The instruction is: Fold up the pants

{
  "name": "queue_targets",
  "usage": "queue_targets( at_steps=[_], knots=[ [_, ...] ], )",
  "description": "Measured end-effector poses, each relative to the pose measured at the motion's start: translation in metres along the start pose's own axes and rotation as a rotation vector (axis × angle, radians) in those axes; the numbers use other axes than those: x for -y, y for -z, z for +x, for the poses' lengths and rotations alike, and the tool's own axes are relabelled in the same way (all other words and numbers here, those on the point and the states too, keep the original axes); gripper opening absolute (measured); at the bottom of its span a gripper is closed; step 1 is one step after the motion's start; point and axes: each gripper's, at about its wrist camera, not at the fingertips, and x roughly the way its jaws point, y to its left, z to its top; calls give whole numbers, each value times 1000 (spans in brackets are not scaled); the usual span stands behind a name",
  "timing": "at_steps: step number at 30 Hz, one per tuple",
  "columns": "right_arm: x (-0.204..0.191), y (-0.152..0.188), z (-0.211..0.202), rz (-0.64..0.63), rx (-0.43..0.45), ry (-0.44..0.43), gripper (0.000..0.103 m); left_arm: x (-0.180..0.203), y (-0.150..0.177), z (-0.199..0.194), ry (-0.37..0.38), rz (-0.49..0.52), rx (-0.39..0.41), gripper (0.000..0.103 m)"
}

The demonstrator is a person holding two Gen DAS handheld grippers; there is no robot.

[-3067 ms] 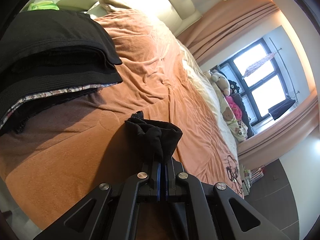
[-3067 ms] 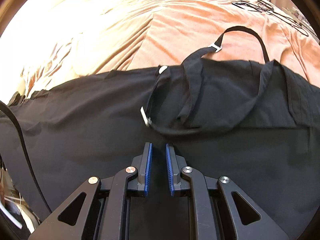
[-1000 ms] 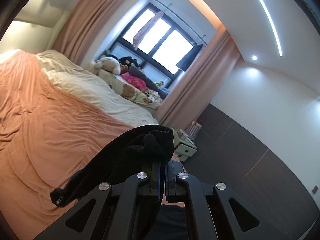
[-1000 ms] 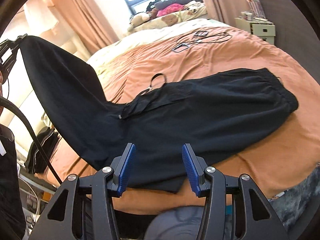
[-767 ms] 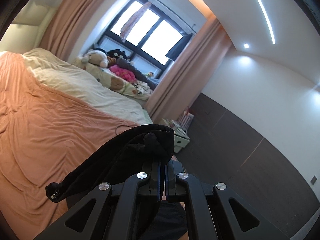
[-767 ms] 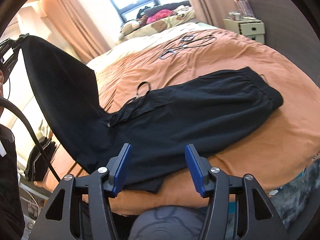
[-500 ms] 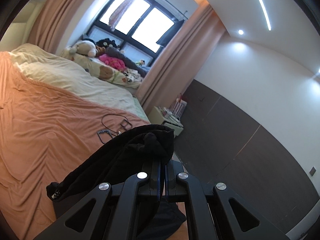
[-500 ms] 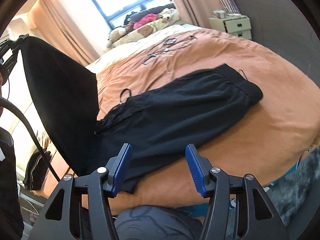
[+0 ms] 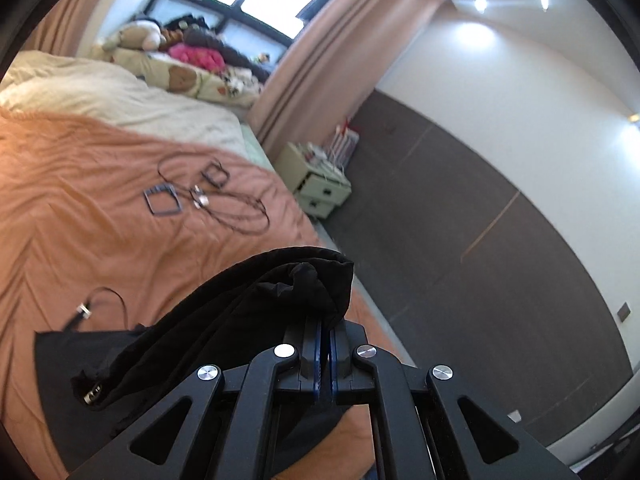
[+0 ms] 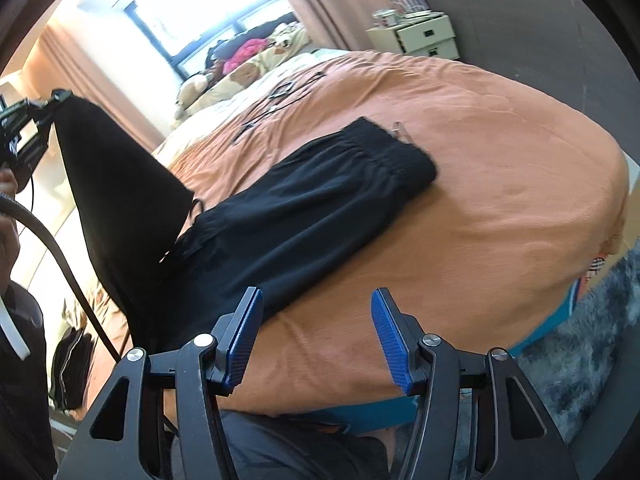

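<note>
The black pants (image 10: pixel 320 200) lie across the orange bed cover (image 10: pixel 500 200), elastic waistband (image 10: pixel 384 152) toward the far right. One end of them is lifted into a tall black sheet (image 10: pixel 112 184) at the left. My left gripper (image 9: pixel 325 328) is shut on that bunched end of the pants (image 9: pixel 240 320) and shows in the right wrist view at the far left (image 10: pixel 40 120). My right gripper (image 10: pixel 316 320) is open above the bed's near edge, just right of the pants' near hem, nothing between its fingers.
Thin cables and small square frames (image 9: pixel 192 196) lie farther up the bed. A strap with a buckle (image 9: pixel 84 312) sticks out beside the pants. A pale nightstand (image 9: pixel 320 188) stands by the dark wall. A grey rug (image 10: pixel 592 340) lies below the bed edge; dark folded clothes (image 10: pixel 72 360) sit at the left.
My left gripper has carried the lifted pants end across and lower, so its view swung toward the nightstand. The right gripper's jaws widened a little and it shifted along the bed edge.
</note>
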Motion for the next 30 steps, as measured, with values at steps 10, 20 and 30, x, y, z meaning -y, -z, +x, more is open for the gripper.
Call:
queue_targets(
  at_steps=[10,20,30],
  knots=[
    [18,7,-7,53,2,31,54,20,45,80,36,0,-161,3],
    [21,0,-8,64,-2,42,55,22,99,131,59,-1,-389,64],
    [7,-10,8,19,-18,23,54,-41,110,81,-19,-2,-362,72]
  ],
)
